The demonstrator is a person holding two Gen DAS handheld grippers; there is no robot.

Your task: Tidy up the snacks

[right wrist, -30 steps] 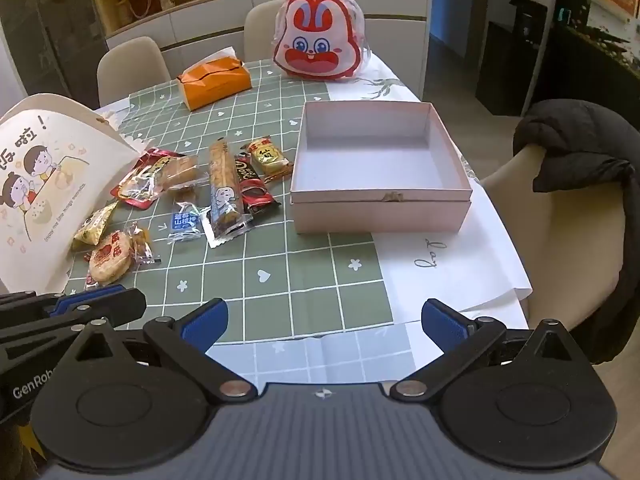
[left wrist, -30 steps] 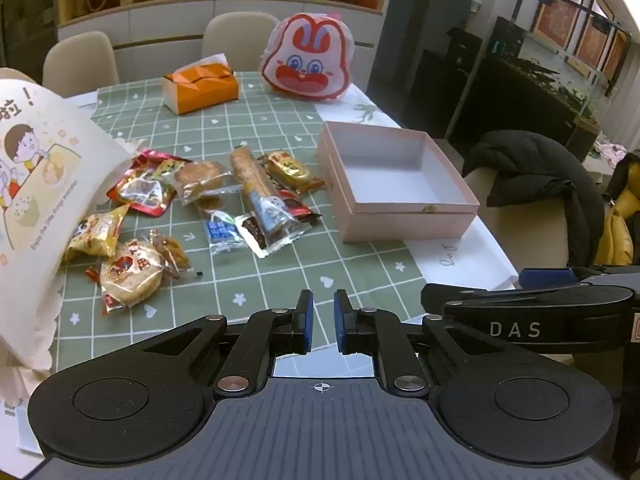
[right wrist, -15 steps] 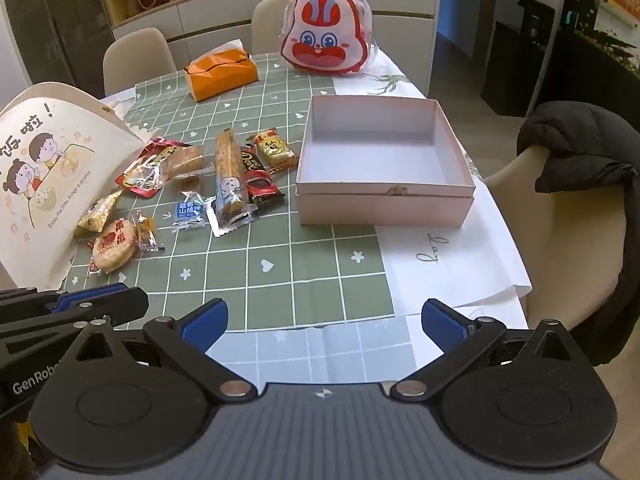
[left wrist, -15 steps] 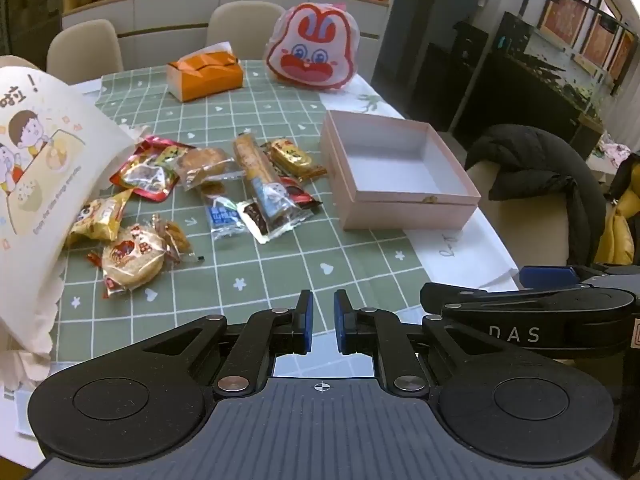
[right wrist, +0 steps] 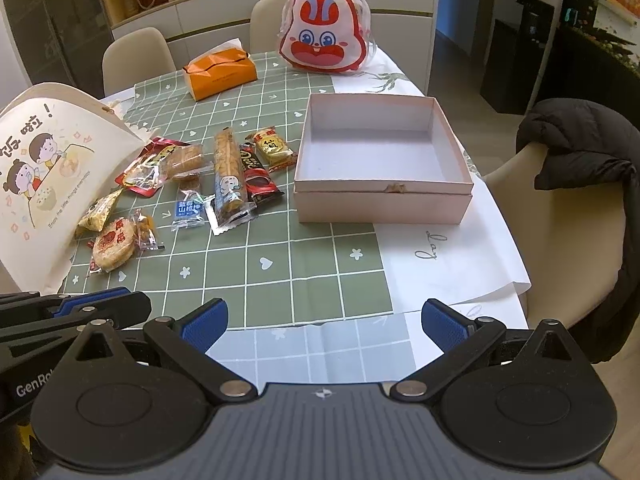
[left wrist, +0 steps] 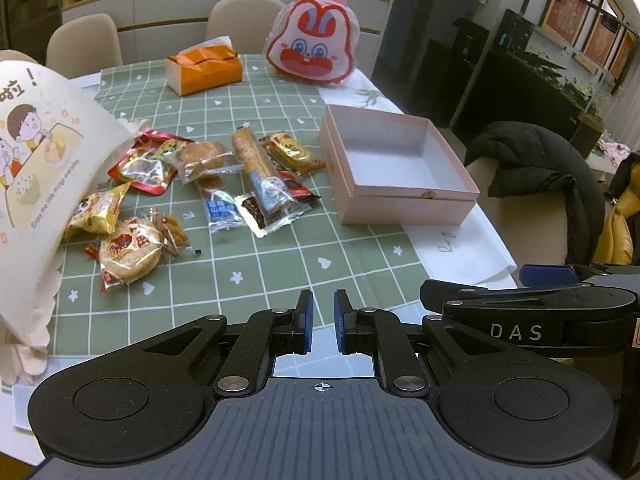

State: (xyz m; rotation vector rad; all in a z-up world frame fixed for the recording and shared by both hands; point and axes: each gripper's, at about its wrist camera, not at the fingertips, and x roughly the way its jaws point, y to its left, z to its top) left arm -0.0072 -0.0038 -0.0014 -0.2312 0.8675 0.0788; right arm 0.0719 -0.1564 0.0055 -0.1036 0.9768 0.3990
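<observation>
Snacks in wrappers lie scattered on the green checked tabletop, between the cream cartoon-print paper bag and the shallow pink cardboard box, which sits open with nothing in it. My left hand-held gripper hangs above the near tabletop edge, blue pads nearly together, gripping nothing. My right hand-held gripper is spread wide, also holding nothing. Orange tissue box and red-and-white rabbit-face bag sit at the far end.
</observation>
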